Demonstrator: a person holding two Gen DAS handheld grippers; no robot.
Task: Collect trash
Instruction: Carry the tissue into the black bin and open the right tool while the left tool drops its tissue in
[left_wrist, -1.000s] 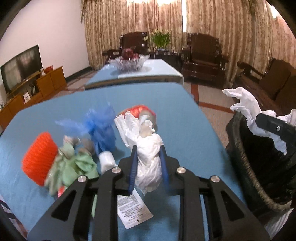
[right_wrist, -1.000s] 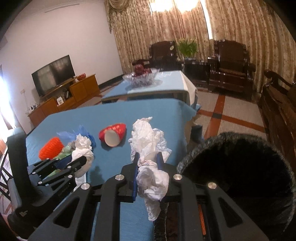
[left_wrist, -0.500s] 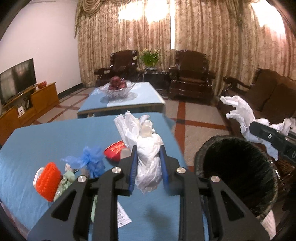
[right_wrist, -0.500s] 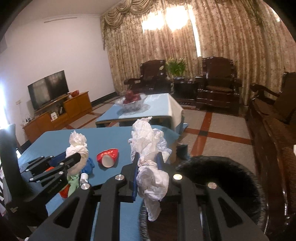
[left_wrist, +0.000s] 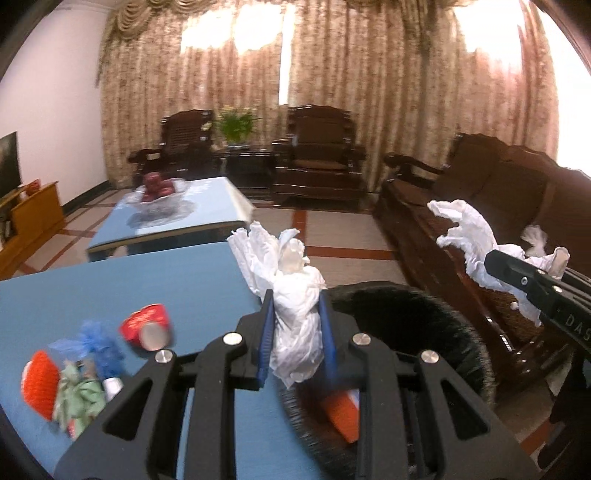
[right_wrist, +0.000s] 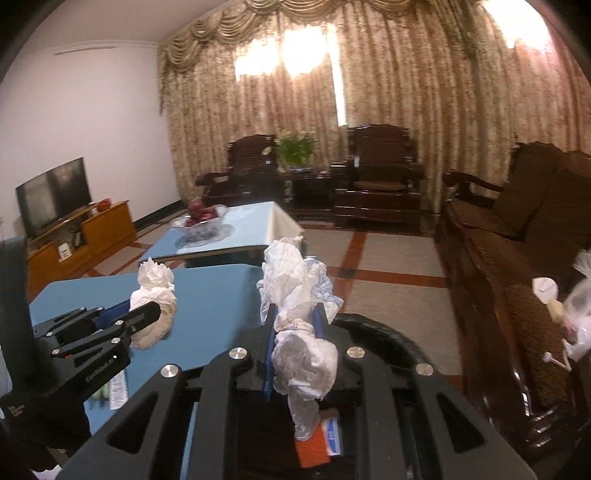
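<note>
Both grippers, left (left_wrist: 295, 332) and right (right_wrist: 294, 339), pinch tissue wads (left_wrist: 291, 291) in their jaws above the bin (left_wrist: 443, 314); opening off-centre could drop one outside it.

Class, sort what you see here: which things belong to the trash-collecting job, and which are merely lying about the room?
Job:
left gripper tissue wad
right gripper tissue wad
black bin
red cup
orange netting
blue plastic scrap

Lying about:
fruit bowl
potted plant
armchairs
television
</note>
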